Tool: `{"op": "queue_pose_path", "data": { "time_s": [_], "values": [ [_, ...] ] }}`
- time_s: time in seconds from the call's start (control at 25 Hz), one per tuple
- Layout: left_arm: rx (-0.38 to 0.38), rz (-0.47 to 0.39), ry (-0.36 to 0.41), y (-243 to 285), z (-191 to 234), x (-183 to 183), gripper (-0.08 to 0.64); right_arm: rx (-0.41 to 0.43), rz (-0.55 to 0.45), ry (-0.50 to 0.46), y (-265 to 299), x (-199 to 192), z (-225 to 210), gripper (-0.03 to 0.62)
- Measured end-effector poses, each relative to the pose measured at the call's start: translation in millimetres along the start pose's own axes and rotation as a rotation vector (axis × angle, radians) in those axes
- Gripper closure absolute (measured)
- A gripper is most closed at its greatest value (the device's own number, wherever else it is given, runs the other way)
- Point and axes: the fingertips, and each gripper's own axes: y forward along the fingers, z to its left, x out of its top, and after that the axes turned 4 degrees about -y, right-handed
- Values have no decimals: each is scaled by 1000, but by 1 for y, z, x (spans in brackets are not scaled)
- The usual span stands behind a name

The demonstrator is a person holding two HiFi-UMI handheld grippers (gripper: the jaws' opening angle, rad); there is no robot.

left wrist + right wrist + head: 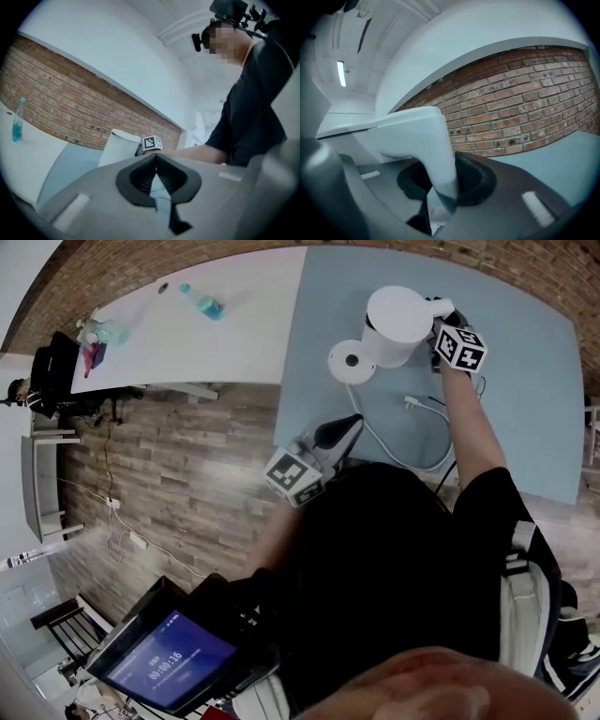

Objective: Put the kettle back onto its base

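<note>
**Reporter:** Where is the kettle?

**Photographer:** It is upright over the pale blue surface, long axis vertical. It sits just right of its round base and overlaps the base's rim in the head view. Whether anything below touches it cannot be told.

**Reporter:** Which way does the handle point?

**Photographer:** Rightward in the head view, into the right gripper, whose jaws clamp it.

**Reporter:** And the left gripper?

**Photographer:** Its jaws are pressed together with nothing between them. It hangs at the surface's near edge, apart from the kettle.

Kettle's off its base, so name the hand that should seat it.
Right. The right tongs clamp the kettle by its handle, beside the base. The left tongs are shut, empty, farther back.
</note>
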Motion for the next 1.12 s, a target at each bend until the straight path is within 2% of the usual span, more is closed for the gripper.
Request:
{"op": "queue_pose_path", "data": {
  "time_s": [0.48,0.8,1.12],
  "values": [
    [55,-30,2,-39,18,6,557,97,13,23,31,-13,74,489],
    [66,-17,-12,-50,24,11,557,126,12,17,36,-17,96,486],
    [53,-17,-34,-53,38,4,557,134,15,24,39,-33,99,485]
  ]
}}
